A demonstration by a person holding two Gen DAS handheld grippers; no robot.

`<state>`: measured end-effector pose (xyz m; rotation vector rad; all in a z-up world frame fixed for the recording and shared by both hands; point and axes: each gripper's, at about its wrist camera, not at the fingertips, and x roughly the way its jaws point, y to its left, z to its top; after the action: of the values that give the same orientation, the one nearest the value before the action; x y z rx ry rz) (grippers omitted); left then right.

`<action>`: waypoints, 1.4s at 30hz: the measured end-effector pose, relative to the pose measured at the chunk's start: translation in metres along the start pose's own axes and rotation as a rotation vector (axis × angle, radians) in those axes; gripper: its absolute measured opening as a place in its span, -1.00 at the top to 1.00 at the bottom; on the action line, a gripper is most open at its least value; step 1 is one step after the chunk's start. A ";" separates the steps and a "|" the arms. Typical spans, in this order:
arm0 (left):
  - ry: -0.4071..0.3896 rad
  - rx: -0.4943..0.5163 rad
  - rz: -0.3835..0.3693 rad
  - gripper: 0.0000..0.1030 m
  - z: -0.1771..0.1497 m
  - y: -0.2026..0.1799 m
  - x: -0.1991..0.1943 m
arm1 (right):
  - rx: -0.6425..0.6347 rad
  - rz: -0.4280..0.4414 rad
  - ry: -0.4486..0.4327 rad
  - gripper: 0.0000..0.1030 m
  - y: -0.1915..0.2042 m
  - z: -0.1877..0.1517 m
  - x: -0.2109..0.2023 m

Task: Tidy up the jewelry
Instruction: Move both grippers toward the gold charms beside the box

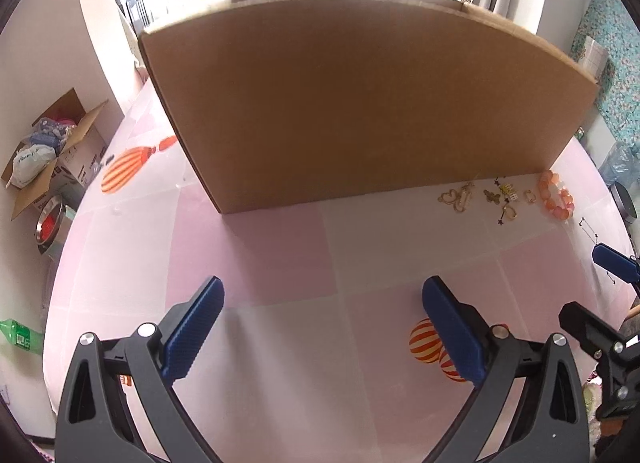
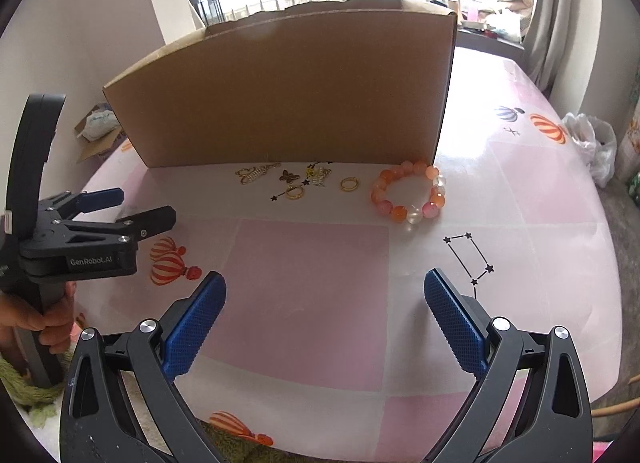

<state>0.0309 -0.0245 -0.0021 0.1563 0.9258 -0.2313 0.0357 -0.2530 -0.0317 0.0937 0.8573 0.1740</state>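
Cardboard box (image 2: 288, 91); jewelry (bead bracelet (image 2: 409, 192)) beside; both grippers agape.

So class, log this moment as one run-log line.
left tongs: open, empty | right tongs: open, empty | bead bracelet, gold jewelry: on table before cardboard box, untouched

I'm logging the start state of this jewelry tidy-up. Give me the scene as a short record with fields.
surface: table with a pink and white checked cover printed with balloons
container: cardboard box standing at the back, inside not visible
bead bracelet: orange and clear beads, at the box's right front corner
small gold pieces: butterfly charm, gold ring and others, loose along the box front
left gripper: open, empty, above the table
right gripper: open, empty, facing the jewelry
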 end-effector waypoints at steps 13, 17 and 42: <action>-0.199 0.044 -0.143 0.11 0.021 0.002 -0.024 | 0.134 0.098 -0.104 0.01 -0.013 0.063 -0.015; -0.168 0.039 -0.179 0.35 0.034 0.000 -0.014 | 0.159 0.083 -0.073 0.43 -0.009 0.062 -0.013; -0.065 0.334 -0.280 0.43 0.036 -0.051 -0.003 | 0.150 0.202 -0.010 0.54 0.008 0.007 -0.015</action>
<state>0.0439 -0.0817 0.0198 0.3257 0.8382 -0.6483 0.0302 -0.2485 -0.0148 0.3216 0.8495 0.2981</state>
